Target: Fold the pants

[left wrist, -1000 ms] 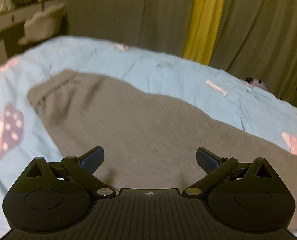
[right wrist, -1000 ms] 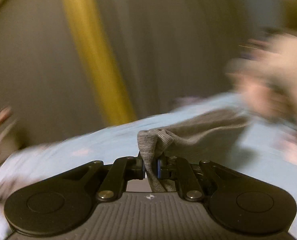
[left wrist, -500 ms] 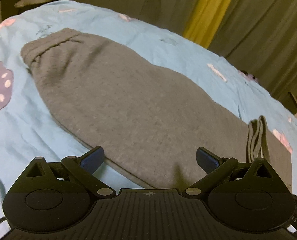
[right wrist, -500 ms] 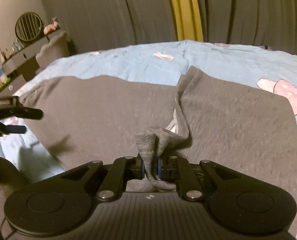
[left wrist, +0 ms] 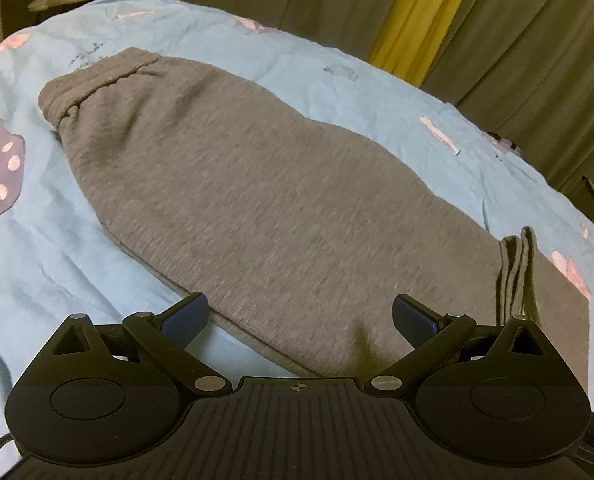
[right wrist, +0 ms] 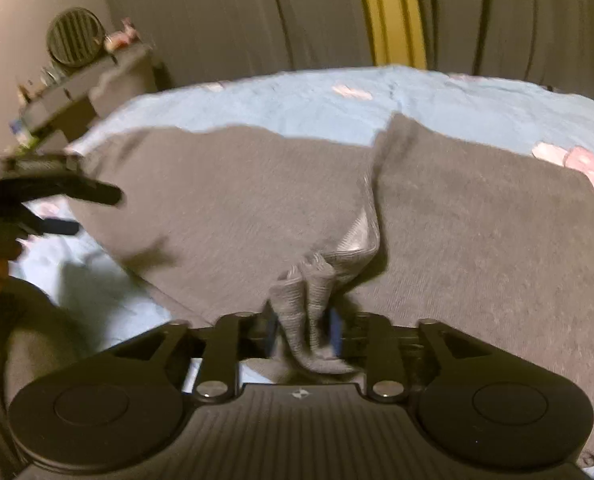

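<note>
Blue bed [left wrist: 337, 92]: pants [right wrist: 309, 304] between right tongs [right wrist: 303, 330].

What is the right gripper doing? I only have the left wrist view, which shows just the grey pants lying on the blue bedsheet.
Observer: The right gripper has the ribbed cuff bunched between its pads. Its jaws have just been opening, so the grip looks loosened.
Operator: Is the folded-over layer lying flat?
Observer: Not quite. A raised ridge runs from the cuff to the far edge of the pants.
</note>
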